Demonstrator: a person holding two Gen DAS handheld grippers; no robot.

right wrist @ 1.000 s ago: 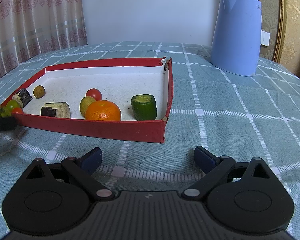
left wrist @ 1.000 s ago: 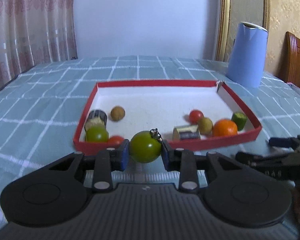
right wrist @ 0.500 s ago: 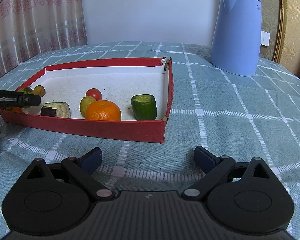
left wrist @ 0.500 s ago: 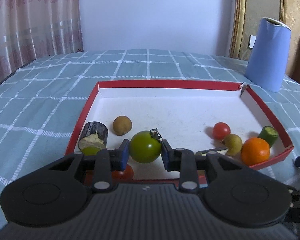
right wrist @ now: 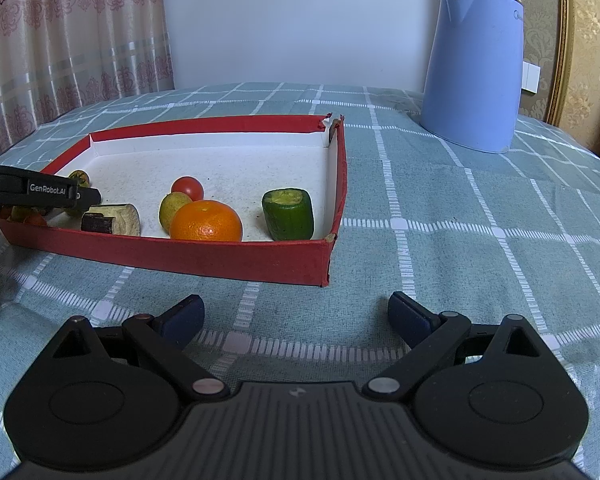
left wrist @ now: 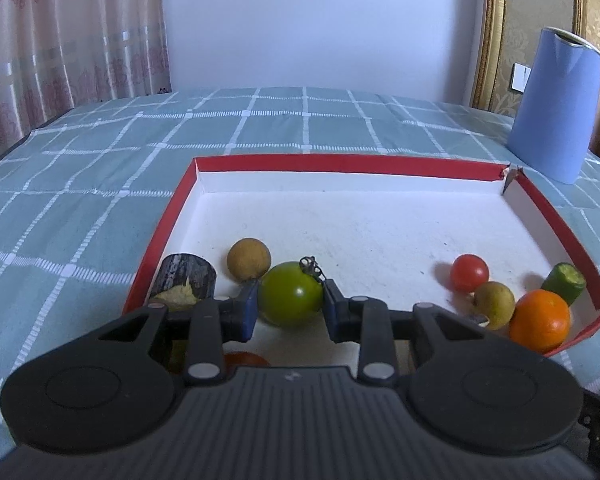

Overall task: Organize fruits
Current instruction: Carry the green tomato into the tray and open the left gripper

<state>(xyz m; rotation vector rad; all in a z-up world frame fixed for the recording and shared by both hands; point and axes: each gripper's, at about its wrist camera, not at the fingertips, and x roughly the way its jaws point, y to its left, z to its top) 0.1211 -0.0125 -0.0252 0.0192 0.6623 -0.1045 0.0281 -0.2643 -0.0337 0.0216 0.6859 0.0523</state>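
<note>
Only left wrist: left gripper [left wrist: 290, 300] clamps green tomato [left wrist: 290, 299] | right wrist: eggplant slice [right wrist: 112, 219]

Tray [left wrist: 548, 216]: on the tablecloth [left wrist: 100, 184], kettle [left wrist: 552, 108] behind its far right corner.
Tray's right end: orange [left wrist: 540, 320], cucumber piece [left wrist: 563, 282] behind it, two small fruits to the left.
Left gripper [left wrist: 290, 306]: over the tray's near left part, tomato [left wrist: 290, 300] between its fingers.
Right gripper [right wrist: 296, 320]: before the tray, over cloth.

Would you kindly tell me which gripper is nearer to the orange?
Left. The left gripper hangs over the red tray, holding a green tomato a few fruits from the orange. The right gripper sits open outside the tray's near wall.
</note>
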